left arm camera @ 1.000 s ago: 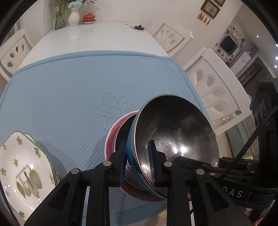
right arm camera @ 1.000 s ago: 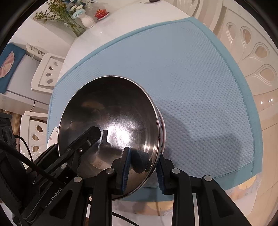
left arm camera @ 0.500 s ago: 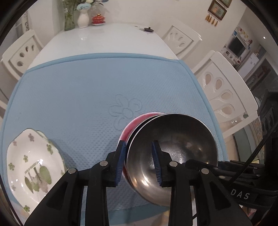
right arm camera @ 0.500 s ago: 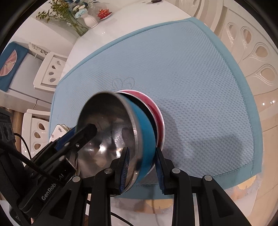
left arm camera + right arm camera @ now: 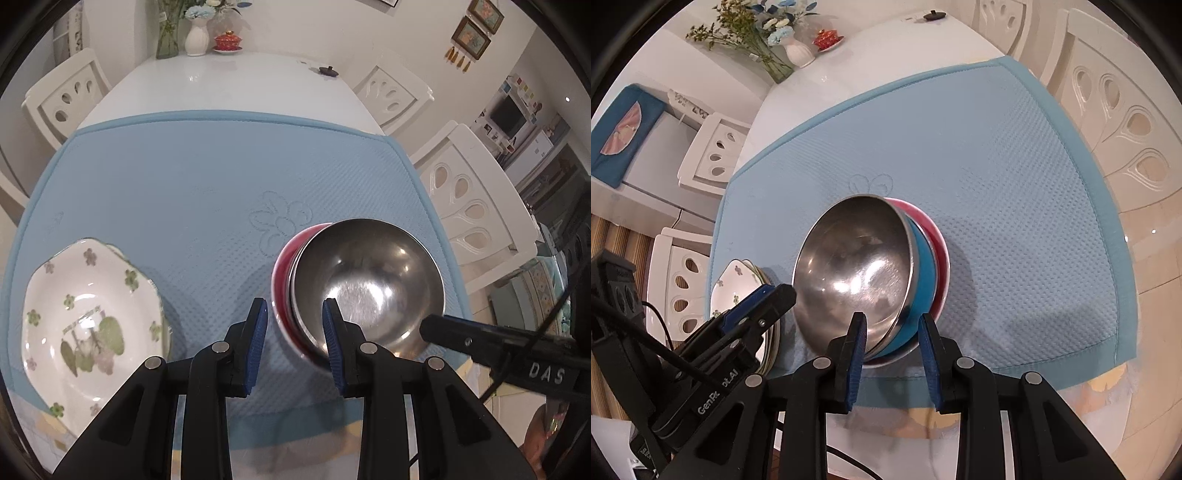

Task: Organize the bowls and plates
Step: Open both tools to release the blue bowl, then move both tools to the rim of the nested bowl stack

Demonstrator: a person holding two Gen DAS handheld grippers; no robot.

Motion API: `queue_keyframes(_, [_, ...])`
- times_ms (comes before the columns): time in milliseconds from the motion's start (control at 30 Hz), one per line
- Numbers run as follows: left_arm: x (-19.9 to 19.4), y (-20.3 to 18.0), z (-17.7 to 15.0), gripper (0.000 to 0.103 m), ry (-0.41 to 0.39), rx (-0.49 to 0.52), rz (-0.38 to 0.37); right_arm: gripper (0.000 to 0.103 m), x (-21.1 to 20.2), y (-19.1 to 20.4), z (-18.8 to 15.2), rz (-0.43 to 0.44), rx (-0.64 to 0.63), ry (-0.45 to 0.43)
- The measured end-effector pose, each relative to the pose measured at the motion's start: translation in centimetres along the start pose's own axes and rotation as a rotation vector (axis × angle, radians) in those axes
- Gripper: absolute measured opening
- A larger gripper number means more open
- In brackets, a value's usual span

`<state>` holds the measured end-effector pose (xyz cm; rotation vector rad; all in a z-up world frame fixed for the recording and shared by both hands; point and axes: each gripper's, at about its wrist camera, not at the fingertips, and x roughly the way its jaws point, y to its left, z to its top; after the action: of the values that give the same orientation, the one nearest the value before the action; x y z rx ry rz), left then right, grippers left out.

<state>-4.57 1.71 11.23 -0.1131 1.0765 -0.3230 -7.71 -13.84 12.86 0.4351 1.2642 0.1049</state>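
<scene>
Fingers: left gripper [image 5: 293, 332] and right gripper [image 5: 892, 343] both released — spread, grasping nothing.
Steel bowl [image 5: 369, 288]: nested in blue bowl [image 5: 923, 266], red bowl [image 5: 940, 243] — floral plate [image 5: 88, 325] at 9 o'clock.

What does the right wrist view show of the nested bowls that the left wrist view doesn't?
Only the right wrist view shows the blue bowl sandwiched between the steel bowl and the red bowl, plus the edge of the plate stack beside them. Only the left wrist view shows the floral plate face-on. Both show the bowls nested on the blue mat, with the left tongs and right tongs open.
</scene>
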Motion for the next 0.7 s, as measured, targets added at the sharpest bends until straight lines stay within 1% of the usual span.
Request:
queue_keyframes(200, [-2.8,1.7,-1.9,0.028,-0.019,-0.007,0.014,0.028,-0.9,1.7,-0.7,0.006,-0.019,-0.022])
queue_keyframes(267, [-3.8,3.3,-3.3,0.028,-0.009,-0.042,-0.011,0.028,-1.1,2.6,-0.9,0.007,-0.03,-0.028])
queue_keyframes(367, [-4.9,5.9,-5.4,0.028,0.005,-0.127,-0.048,0.028,-1.3,4.1,-1.6,0.005,-0.058,-0.039])
queue_keyframes(467, [-5.8,8.6,-7.6,0.028,0.01,-0.192,-0.032,0.028,-0.9,5.8,-2.3,0.008,-0.076,-0.027])
queue_keyframes(567, [-6.4,10.7,-9.2,0.028,0.011,-0.24,-0.013,0.028,-0.3,7.3,-3.0,0.022,-0.085,-0.007])
queue_keyframes(700, [-7.2,12.7,-10.3,0.028,0.001,-0.255,0.015,0.028,0.3,9.7,-4.1,0.027,-0.122,0.012])
